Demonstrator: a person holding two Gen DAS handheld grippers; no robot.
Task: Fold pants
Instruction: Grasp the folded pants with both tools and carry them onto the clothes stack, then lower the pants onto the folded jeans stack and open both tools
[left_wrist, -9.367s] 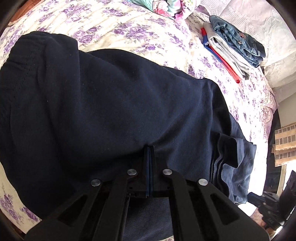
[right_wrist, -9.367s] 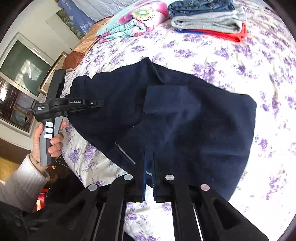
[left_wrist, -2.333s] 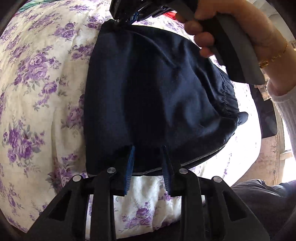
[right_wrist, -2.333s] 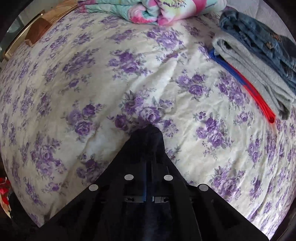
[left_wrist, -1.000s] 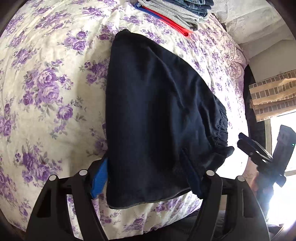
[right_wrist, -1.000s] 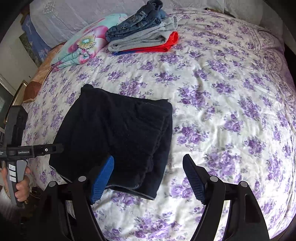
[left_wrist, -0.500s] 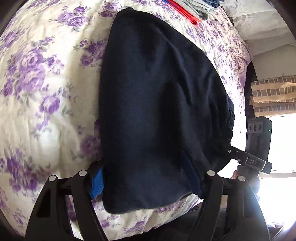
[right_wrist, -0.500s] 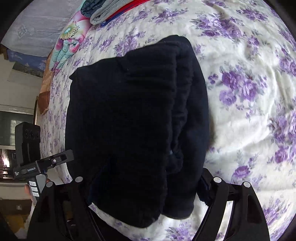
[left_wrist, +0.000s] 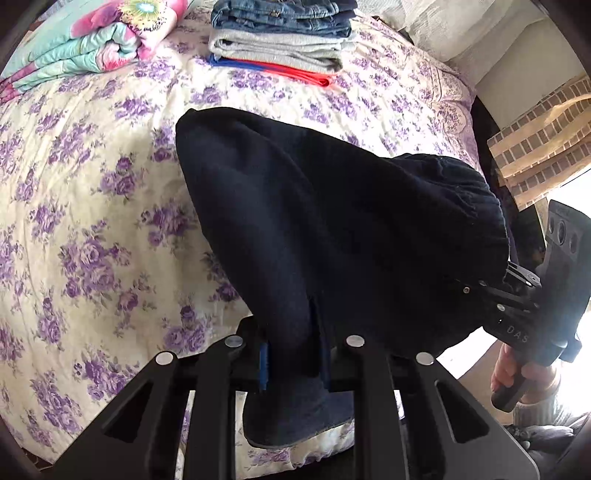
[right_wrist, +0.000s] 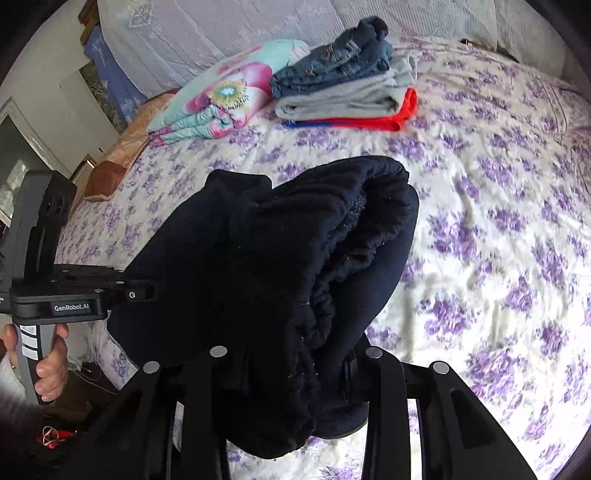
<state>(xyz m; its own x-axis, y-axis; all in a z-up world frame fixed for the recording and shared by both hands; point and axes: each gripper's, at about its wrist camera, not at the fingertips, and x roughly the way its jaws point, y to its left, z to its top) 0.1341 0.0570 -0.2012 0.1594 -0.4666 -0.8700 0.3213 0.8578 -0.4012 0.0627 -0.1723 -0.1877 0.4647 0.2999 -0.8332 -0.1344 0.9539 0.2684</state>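
The dark navy pants (left_wrist: 351, 229) are folded into a thick bundle and hang raised off the floral bedspread (left_wrist: 92, 221), their far fold still resting on it. My left gripper (left_wrist: 293, 358) is closing, and its pads press on the bundle's near left edge. In the right wrist view the elastic waistband end of the pants (right_wrist: 277, 258) bulges between the fingers of my right gripper (right_wrist: 295, 376), which is also closing with its pads pinching the cloth. Each gripper holds one near corner of the bundle.
A stack of folded jeans, grey and red clothes (left_wrist: 280, 40) lies at the head of the bed beside a folded floral quilt (left_wrist: 81, 40). A hand (right_wrist: 48, 365) grips the left tool's handle beyond the bed's edge. Open bedspread (right_wrist: 498, 258) spreads to the right.
Both grippers went from wide open around the bundle's near edge to pinching it. The bundle has risen off the bed and sags between them; the view now reaches the head of the bed.
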